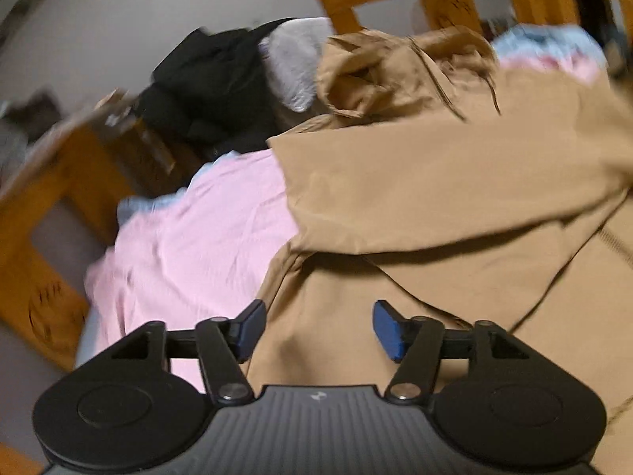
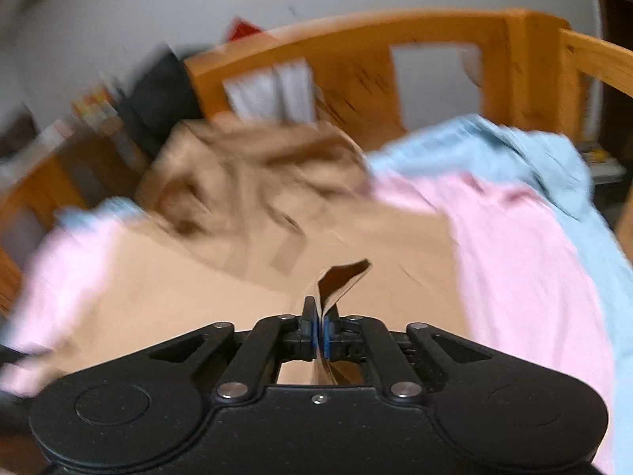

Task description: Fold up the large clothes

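**A:** ok so what's the biggest thing here? Looks like a wooden bed frame with cut-out panels [image 2: 356, 79] wrapping round the far side, pale wall behind it.

**B:** yep, orange-ish wood. On top of it there's a pink sheet with a light blue layer at its edge [image 1: 198, 229], and spread across that is the big tan cotton hooded jacket [image 1: 435, 182]. Its body lies mostly flat, one sleeve is folded across the chest, and the hood is bunched up at the far end with the drawcords trailing.

**A:** what's the dark lump past the hood?

**B:** a heap of black clothing [image 1: 213, 83] with a grey fleecy piece [image 1: 292, 63] tucked just beside it, both near the headboard. Pretty blurry, can't say more.

**A:** and the claws?

**B:** the left gripper [image 1: 318, 326] is standing wide, blue pads [image 1: 389, 328] apart, nothing between them, hovering above the jacket near its lower edge. In the right wrist view, the right gripper [image 2: 319, 330] is nearly closed, and a thin fold of the tan fabric runs between its pads and sticks up beyond them, so it's pinching the jacket. That view is heavily smeared.
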`<action>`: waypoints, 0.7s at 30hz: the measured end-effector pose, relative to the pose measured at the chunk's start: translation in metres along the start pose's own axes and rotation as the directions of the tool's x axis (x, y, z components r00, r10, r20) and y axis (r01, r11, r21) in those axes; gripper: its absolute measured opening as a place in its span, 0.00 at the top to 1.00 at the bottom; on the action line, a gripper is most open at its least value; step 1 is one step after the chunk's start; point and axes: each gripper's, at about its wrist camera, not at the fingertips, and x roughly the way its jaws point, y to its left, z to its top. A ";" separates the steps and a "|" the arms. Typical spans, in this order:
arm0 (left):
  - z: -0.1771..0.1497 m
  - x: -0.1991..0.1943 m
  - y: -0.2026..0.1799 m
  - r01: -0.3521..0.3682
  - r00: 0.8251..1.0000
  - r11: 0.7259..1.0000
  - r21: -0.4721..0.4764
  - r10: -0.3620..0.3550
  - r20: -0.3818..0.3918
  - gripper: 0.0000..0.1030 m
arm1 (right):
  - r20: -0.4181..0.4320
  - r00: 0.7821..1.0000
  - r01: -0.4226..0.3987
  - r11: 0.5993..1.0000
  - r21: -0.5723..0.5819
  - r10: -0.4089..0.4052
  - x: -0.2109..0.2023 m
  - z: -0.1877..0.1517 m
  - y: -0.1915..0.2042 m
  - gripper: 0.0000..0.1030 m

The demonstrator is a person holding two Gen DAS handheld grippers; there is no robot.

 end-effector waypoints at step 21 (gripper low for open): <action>0.025 0.080 0.034 -0.090 0.981 0.954 -0.287 0.036 -0.189 0.19 | -0.019 0.991 0.103 0.856 -0.506 -0.130 0.035 -0.086 0.038 0.16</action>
